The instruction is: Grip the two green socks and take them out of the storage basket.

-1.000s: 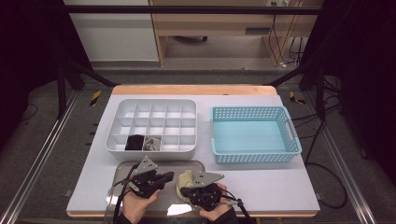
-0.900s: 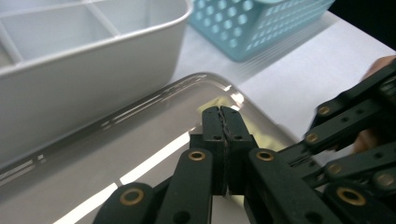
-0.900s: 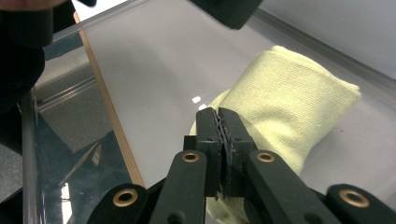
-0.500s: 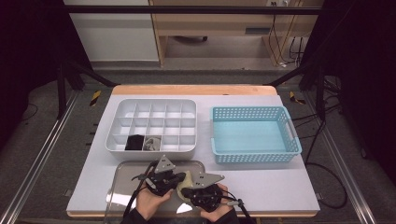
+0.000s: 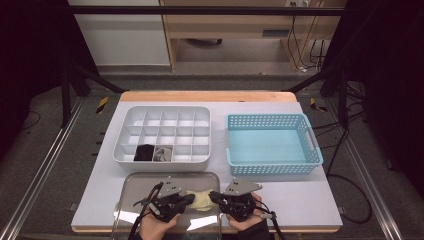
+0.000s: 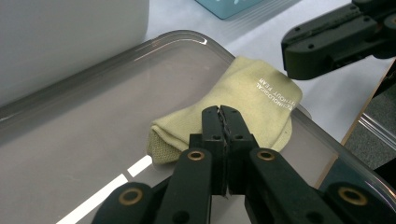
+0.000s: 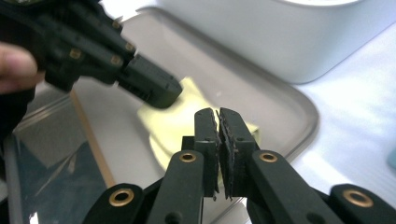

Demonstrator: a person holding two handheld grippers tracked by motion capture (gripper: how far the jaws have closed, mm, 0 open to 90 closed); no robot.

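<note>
Sock (image 5: 201,199), pale yellow and folded, is seen lying flat in the clear tray (image 5: 131,186) at the near edge of the surface (image 5: 310,197), between the two tools. From the tray's centre it sits toward 3 o'clock. Its long axis is judged to run roughly from 9 to 3 o'clock in the high view, so one end faces each tool.

Left tool (image 5: 189,199): jaws closed on nothing, tip just beside the sock's 9 o'clock end. In the left gripper view the sock (image 6: 238,105) lies at 12 o'clock just beyond the shut jaws, printed cuff toward 2 o'clock.

Right tool (image 5: 212,196): jaws likewise closed and empty, tip at the sock's 3 o'clock end. In the right gripper view the sock (image 7: 187,123) is seen ahead at 11 o'clock, partly hidden by the left tool (image 7: 156,88).

Both tools are judged about equally near; contact with the sock cannot be told. Either would have to be opened before a grip is taken.

Farther off, at 11 o'clock, the white divided organiser (image 5: 165,112) holds two small items in its near row; at 1 o'clock the blue basket (image 5: 272,167) is noted.
</note>
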